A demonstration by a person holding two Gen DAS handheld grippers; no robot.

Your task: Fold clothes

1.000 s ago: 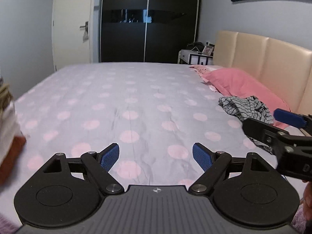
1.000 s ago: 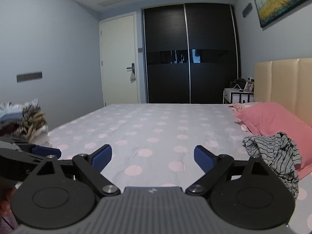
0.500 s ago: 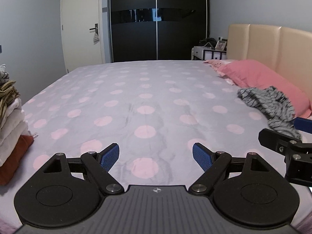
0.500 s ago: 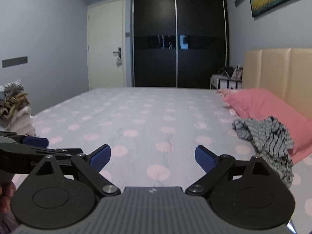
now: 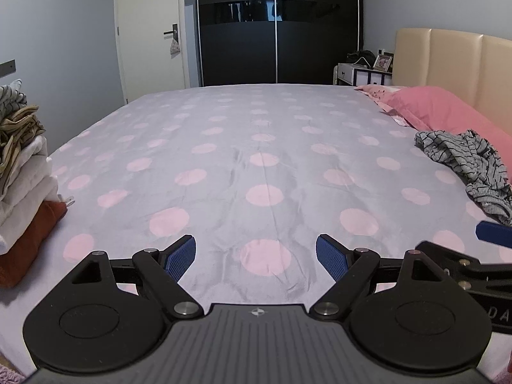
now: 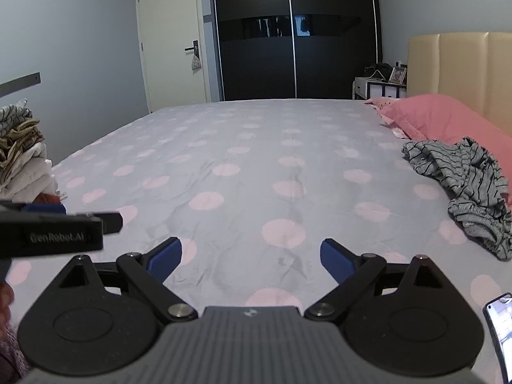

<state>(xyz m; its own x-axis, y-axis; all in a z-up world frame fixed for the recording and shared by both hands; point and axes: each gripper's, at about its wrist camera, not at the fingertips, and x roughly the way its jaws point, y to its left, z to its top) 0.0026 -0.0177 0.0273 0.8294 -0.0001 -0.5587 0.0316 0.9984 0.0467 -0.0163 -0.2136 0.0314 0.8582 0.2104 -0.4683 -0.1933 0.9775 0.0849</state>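
Since a second ago we have swung both grippers leftward and levelled them, so the bed now sits square before us and the stack of folded clothes [image 5: 22, 172] has come fully into view at the left edge, where earlier only a blurred corner showed. The striped garment [image 5: 470, 166] has slid toward the right border of the left wrist view, and our right gripper's blue fingertip sits lower in that view than before.

Our left gripper [image 5: 256, 257] hovers above the bedsheet [image 5: 262, 147] with its blue pads spread wide and nothing between them. Our right gripper [image 6: 251, 256] is likewise wide apart and empty, just beside the left one.

The sheet is grey with pink dots, lightly creased down the middle. The crumpled grey striped garment lies on it at the right, against a pink pillow [image 6: 448, 118] by the beige headboard [image 6: 457, 60], well apart from both grippers. The folded stack, white pieces over a rust-coloured one, rests at the left edge. Beyond the bed stand a black sliding wardrobe [image 5: 275, 25], a white door [image 5: 150, 28] and a nightstand [image 6: 377, 88]. A lit phone screen [image 6: 499, 329] shows at the lower right of the right wrist view.
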